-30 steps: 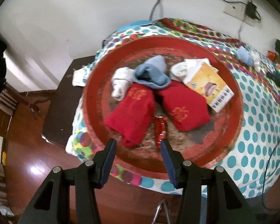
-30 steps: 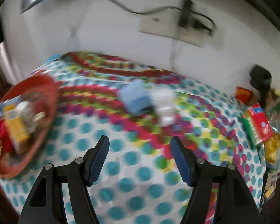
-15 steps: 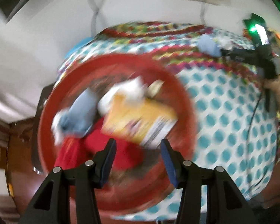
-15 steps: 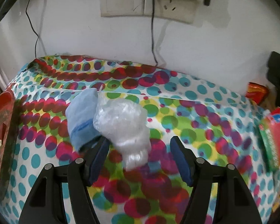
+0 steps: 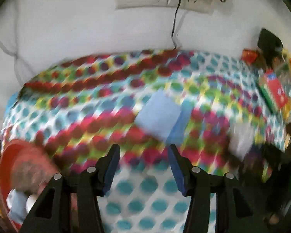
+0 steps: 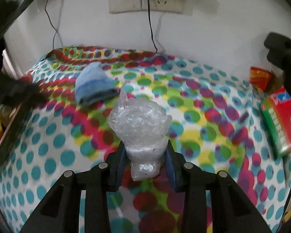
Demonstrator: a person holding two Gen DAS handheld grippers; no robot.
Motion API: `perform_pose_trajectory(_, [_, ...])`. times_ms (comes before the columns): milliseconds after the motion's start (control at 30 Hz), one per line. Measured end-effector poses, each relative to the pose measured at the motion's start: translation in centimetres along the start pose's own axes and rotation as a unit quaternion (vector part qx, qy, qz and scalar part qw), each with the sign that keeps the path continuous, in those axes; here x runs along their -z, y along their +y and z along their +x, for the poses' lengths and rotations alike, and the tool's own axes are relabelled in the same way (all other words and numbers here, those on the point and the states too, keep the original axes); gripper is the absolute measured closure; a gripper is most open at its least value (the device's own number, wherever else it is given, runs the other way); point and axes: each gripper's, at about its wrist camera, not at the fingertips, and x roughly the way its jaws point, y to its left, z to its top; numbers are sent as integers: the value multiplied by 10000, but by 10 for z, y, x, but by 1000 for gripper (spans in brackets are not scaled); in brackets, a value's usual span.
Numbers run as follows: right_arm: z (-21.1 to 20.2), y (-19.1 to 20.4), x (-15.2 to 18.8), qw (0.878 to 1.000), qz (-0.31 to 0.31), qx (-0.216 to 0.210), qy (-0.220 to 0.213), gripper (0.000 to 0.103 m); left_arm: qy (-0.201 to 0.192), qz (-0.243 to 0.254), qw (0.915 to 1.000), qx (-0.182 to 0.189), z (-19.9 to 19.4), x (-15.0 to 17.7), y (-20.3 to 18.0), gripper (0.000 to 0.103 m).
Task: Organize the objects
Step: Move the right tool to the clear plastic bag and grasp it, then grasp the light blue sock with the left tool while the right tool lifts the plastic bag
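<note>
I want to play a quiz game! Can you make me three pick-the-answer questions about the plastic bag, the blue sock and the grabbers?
1. Where is the blue sock?
A) on the dotted cloth
B) inside the plastic bag
C) on the wall

2. What colour is the box at the right edge?
A) all black
B) red and green
C) purple

3. What sits between the right grabber's fingers?
A) the sock
B) nothing
C) the plastic bag

Answers: 1 A, it lies on the dotted cloth past the plastic bag. 2 B, red top, green side. 3 C, its closing fingers squeeze the bag's lower end.
</note>
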Motion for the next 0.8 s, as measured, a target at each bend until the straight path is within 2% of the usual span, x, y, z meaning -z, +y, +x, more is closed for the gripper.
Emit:
perform_pose_trajectory(100, [0, 1, 0, 9999, -161, 27, -31, 66, -56, -136, 9998, 164, 18, -25, -10, 51])
perform_pose_trajectory(267, [-2, 5, 1, 9997, -217, 60, -16, 64, -105, -101, 9998, -143, 47, -43, -24, 50])
perform_pose_trajectory(433, [-2, 4, 0, 9998, -206, 61, -13, 64, -337, -218, 9990, -175, 55, -42, -28, 51])
perform_pose_trajectory(467, [-2, 3, 0, 9998, -196, 43, -14, 64, -341, -214, 9991, -158, 55, -42, -28, 55])
perform_pose_trajectory(567, [-2, 3, 0, 9998, -192, 35, -14, 64, -279, -122, 9994, -159, 51, -40, -28, 66])
perform_pose_trajectory(800, [-1, 3, 1, 9998, -208, 52, -15, 64, -159, -143, 9997, -146, 33, -16, -20, 69])
